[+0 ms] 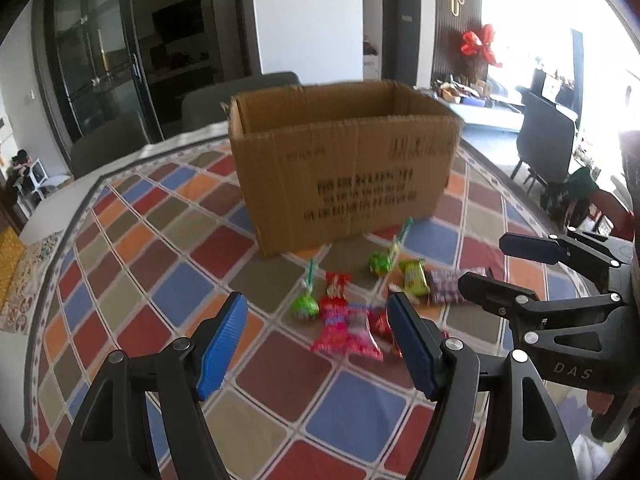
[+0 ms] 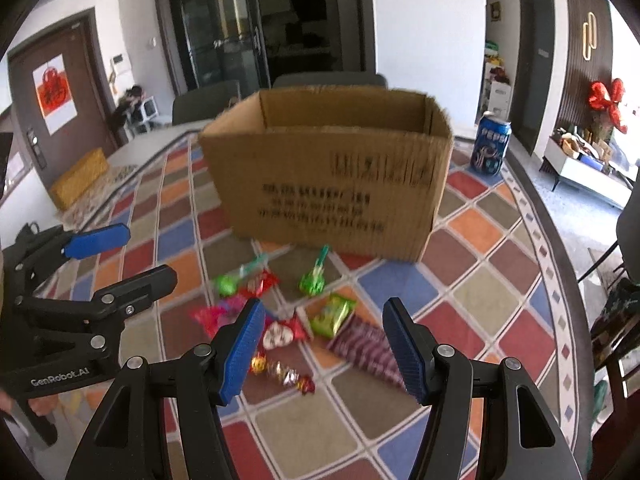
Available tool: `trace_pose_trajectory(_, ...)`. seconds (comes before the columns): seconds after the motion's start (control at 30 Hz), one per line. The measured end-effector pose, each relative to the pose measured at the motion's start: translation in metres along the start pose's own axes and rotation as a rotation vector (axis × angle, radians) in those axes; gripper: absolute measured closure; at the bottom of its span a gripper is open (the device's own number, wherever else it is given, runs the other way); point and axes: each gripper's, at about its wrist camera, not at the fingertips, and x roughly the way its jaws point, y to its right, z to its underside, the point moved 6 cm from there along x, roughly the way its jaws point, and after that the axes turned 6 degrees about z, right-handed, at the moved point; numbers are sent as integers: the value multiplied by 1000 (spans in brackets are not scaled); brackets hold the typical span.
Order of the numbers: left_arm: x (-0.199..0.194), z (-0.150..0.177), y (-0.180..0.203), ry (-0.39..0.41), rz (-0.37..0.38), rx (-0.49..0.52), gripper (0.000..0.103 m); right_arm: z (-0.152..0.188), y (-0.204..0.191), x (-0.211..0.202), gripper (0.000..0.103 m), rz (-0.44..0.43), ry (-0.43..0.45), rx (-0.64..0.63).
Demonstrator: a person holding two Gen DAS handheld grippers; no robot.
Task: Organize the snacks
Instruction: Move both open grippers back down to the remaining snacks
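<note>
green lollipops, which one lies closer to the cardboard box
The right-hand green lollipop; its stick tip almost reaches the cardboard box, while the other lollipop lies farther left and away.

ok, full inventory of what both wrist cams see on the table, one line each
box: 1, brown cardboard, open top, mid-table behind the snacks
lollipops: 2, green wrappers, nearest the box front
pink packet: 1, pink, left side of the pile
red candies: a few, red and foil wrappers, front of the pile; count unclear from blur
green packet: 1, yellow-green, right of centre
purple packet: 1, purple checked, right end of the pile
can: 1, blue Pepsi, upright, right of the box
tablecloth: 1, multicoloured checks, covers the table
left gripper: 1, black with blue pads, open, above the pile
right gripper: 1, same, open, above the pile
</note>
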Motion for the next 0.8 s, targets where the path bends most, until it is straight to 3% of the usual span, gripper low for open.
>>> trace_pose_trajectory(0.27, 19, 24, 4, -79, 34, 34, 31, 32, -16, 10, 41, -29, -87, -69)
trace_pose_trajectory(0.57, 44, 24, 7, -131, 39, 61, 31, 52, -19, 32, 41, -69, -179, -85)
trace_pose_trajectory(0.8, 62, 21, 4, -165, 60, 27, 31, 53, -18, 42, 42, -78, -200, -93)
